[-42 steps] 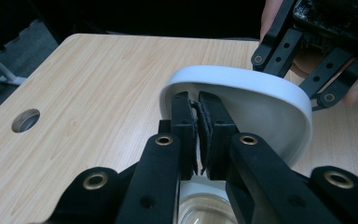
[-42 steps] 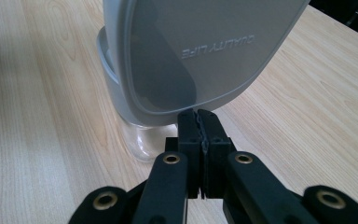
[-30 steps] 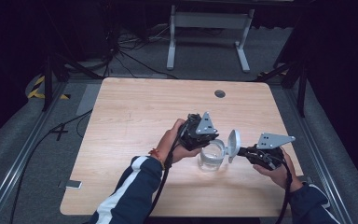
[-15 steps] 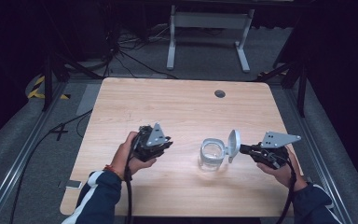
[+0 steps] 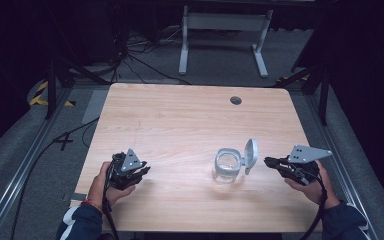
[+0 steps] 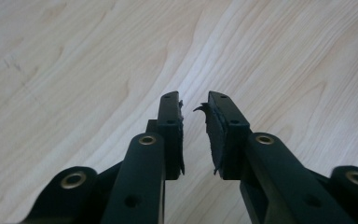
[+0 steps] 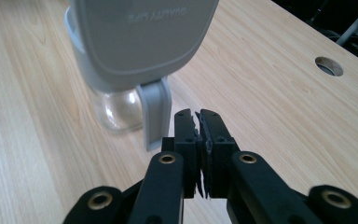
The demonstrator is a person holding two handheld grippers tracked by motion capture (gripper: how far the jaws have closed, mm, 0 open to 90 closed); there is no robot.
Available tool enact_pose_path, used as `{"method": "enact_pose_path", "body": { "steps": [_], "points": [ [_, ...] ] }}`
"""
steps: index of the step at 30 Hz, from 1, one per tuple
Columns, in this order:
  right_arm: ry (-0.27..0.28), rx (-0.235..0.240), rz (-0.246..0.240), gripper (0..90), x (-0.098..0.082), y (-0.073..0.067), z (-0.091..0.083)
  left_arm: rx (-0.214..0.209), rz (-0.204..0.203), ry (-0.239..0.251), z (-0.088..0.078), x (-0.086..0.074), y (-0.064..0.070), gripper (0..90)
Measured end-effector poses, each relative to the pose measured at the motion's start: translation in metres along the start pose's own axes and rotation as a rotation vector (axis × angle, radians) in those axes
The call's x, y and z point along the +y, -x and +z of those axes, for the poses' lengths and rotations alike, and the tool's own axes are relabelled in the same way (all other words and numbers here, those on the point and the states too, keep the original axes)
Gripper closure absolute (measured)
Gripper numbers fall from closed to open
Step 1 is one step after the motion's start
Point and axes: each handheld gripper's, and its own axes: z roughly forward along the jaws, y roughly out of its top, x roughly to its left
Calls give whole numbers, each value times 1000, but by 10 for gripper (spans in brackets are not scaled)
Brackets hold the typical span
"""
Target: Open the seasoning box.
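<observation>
A clear jar [image 5: 227, 169] with a grey rim stands on the wooden table [image 5: 180, 125], right of the middle. Its grey flip lid [image 5: 250, 153] stands open and upright on the jar's right side. My right gripper [image 5: 268, 161] is shut and holds nothing, with its tips just right of the lid. In the right gripper view the lid [image 7: 140, 37] and its hinge strap [image 7: 154, 112] rise just left of the right gripper [image 7: 198, 114]. My left gripper [image 5: 144, 172] is far left of the jar, near the table's front edge. Bare wood shows through the narrow gap of the left gripper [image 6: 195, 100].
A round cable hole [image 5: 236, 100] sits in the tabletop at the back right, seen too as the hole [image 7: 328, 66] in the right gripper view. A white metal stand [image 5: 223, 30] and loose cables lie on the floor behind the table.
My left gripper has let go of the jar and moved left and toward the table's front edge. The jar, its open lid and the right gripper have hardly moved.
</observation>
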Motion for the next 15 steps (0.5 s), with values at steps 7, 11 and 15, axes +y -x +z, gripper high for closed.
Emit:
{"method": "enact_pose_path", "body": {
  "steps": [7,11,15],
  "points": [
    [-34,-17,3,834,-17,1,-6,-2,-39,-21,0,-20,-4,651],
    [-62,-29,29,782,-34,2,-5,-11,-62,-32,2,-29,-6,578],
    [-92,-48,75,668,-52,5,-5,-40,-74,-33,4,-34,-8,509]
  ]
}}
